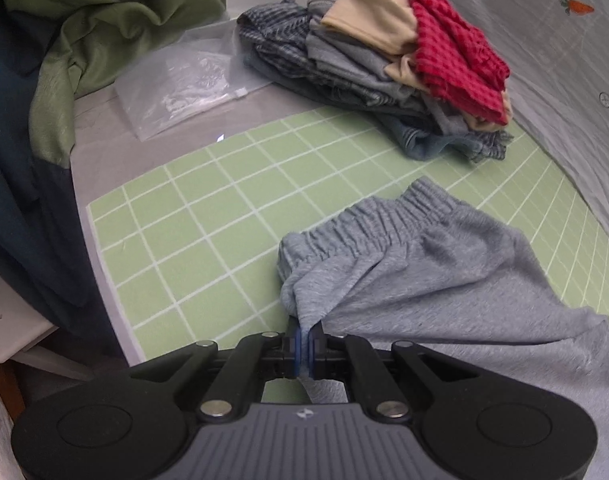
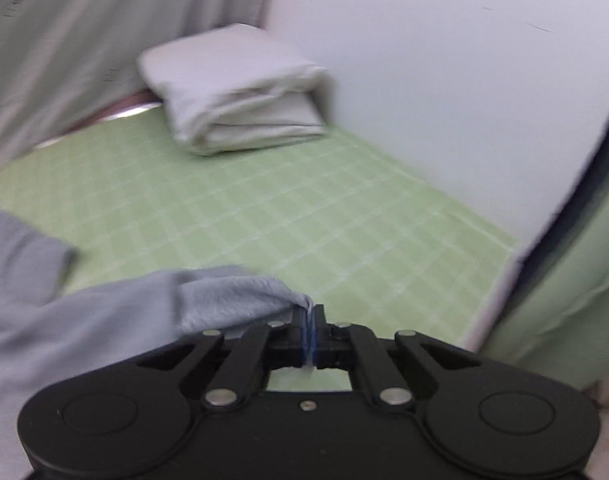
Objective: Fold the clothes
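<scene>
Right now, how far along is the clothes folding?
Done: one pale folded bundle sits on the green mat. In hand: both the left claw and right claw pinch the grey sweatpants, still unfolded. Left: the jumbled clothes pile.

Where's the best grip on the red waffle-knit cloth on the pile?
Take the red waffle-knit cloth at its lower free end, hanging over the clothes pile on the side facing the green grid mat. Come from the mat side; that edge is loose and uncovered.
</scene>
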